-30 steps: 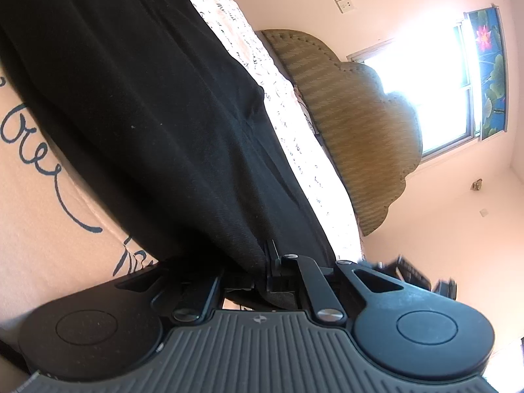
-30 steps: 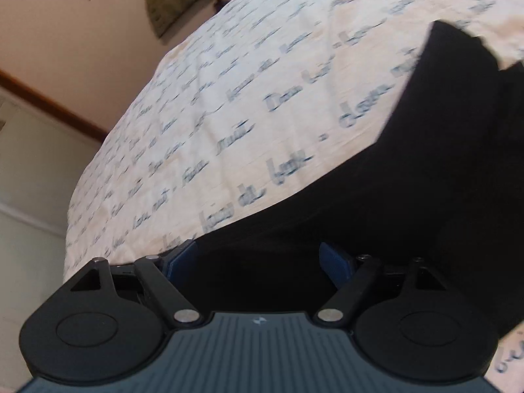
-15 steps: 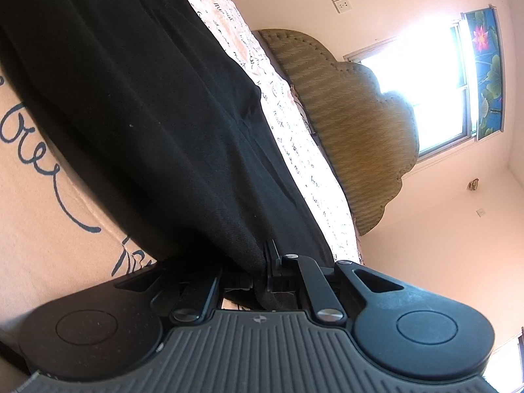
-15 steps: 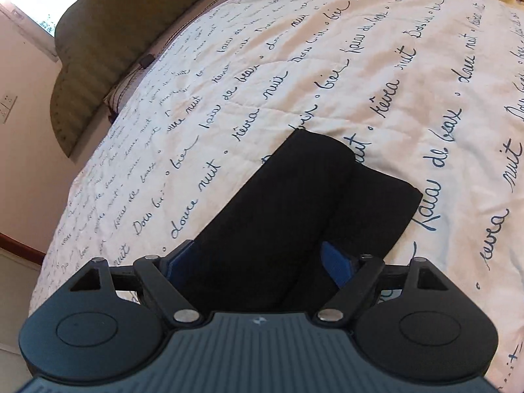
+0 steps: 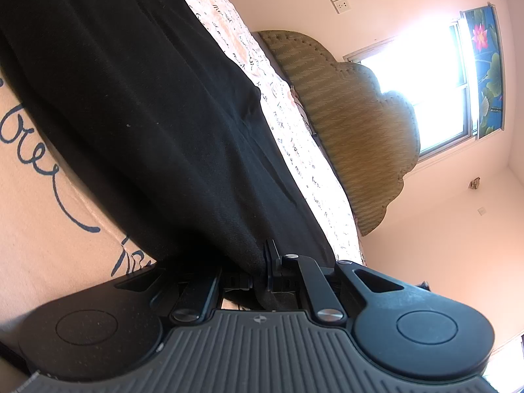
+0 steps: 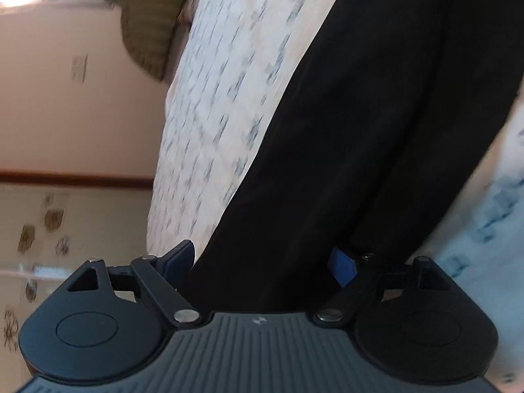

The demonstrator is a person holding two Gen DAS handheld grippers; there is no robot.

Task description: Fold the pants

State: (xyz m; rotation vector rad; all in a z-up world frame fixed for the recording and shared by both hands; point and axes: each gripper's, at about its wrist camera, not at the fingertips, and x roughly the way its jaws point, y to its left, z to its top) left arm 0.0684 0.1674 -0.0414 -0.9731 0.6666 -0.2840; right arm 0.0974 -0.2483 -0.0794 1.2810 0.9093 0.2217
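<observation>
The bed is carrying the black pants, lying lengthwise, seemingly part-folded; further folds are remaining. The left gripper is pinching their edge nearly closed. The right gripper is opening wide, its fingers straddling the cloth without pressing it.

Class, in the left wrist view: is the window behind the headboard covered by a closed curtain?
No: the window glows bright and uncovered above the headboard.

The left tool is pinched tight on black pants. The right tool is opening wide, pants between its jaws, not squeezed.
</observation>
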